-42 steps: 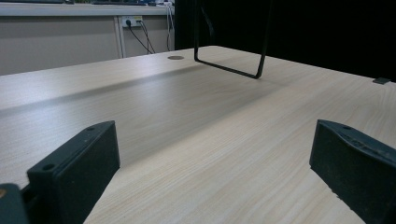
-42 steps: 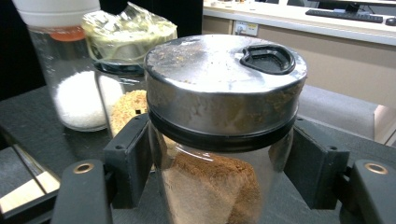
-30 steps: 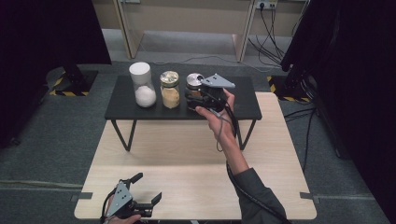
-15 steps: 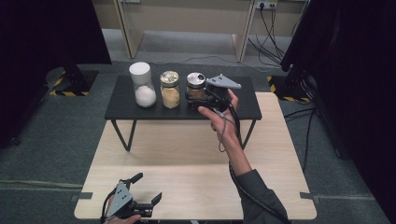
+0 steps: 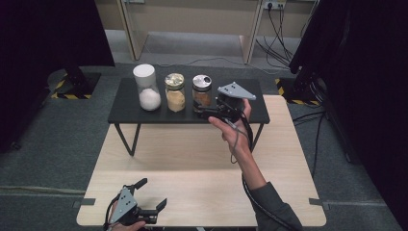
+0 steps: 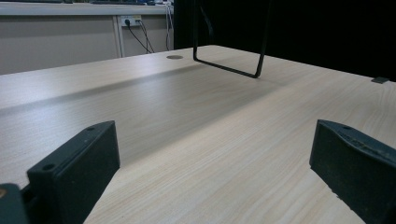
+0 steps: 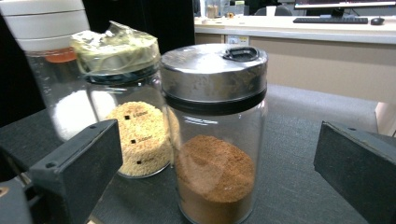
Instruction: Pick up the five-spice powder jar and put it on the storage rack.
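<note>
Right claw [image 7: 219, 154], jaws just opened and released, straddles steel-lidded glass jar of brown powder [image 7: 215, 140] on black worktop [image 7: 299, 186].

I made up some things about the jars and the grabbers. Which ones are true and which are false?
1. Three jars stand in a row on the black shelf. True.
2. The jar with the metal lid holds white powder. False: it holds brown powder.
3. The right gripper squeezes that jar. False: its jaws have just been opening, the jar stands between them and the fingers stand clear.
4. The left gripper is open over the wooden table. True.
5. The white-lidded jar lies on its side. False: it stands upright.
</note>
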### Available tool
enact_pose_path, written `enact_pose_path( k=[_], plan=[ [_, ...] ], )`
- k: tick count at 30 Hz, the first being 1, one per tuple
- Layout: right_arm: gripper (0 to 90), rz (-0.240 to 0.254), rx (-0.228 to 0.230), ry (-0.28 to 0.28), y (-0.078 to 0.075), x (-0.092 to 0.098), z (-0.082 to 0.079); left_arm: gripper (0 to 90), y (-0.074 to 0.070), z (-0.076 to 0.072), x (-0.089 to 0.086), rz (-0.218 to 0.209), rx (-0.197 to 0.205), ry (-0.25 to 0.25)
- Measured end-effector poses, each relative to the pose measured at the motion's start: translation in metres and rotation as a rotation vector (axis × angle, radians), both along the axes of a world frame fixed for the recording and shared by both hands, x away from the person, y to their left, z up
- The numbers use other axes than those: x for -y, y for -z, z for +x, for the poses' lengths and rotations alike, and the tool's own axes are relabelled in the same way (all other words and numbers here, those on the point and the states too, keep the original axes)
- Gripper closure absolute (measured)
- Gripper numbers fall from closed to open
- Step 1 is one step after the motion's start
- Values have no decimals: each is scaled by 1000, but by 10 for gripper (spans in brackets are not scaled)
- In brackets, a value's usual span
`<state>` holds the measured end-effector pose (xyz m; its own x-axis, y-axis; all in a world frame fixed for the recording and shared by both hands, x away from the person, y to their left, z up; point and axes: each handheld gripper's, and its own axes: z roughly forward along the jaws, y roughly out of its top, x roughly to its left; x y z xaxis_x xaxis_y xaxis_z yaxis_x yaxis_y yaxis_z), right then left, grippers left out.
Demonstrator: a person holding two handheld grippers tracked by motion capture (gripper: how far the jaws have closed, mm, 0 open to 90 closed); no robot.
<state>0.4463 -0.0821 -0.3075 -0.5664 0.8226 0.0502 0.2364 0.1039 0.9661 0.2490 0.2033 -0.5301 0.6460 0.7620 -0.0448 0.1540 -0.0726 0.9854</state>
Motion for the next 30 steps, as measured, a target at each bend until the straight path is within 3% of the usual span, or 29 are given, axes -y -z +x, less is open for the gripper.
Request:
enact_pose_path(
  k=[19, 30],
  plan=[
    [15, 47, 38, -34, 4, 21, -35, 10, 0, 0, 0, 2, 1, -3],
    [15, 44, 56, -51, 9, 22, -47, 10, 0, 0, 0, 1, 1, -4]
  ],
)
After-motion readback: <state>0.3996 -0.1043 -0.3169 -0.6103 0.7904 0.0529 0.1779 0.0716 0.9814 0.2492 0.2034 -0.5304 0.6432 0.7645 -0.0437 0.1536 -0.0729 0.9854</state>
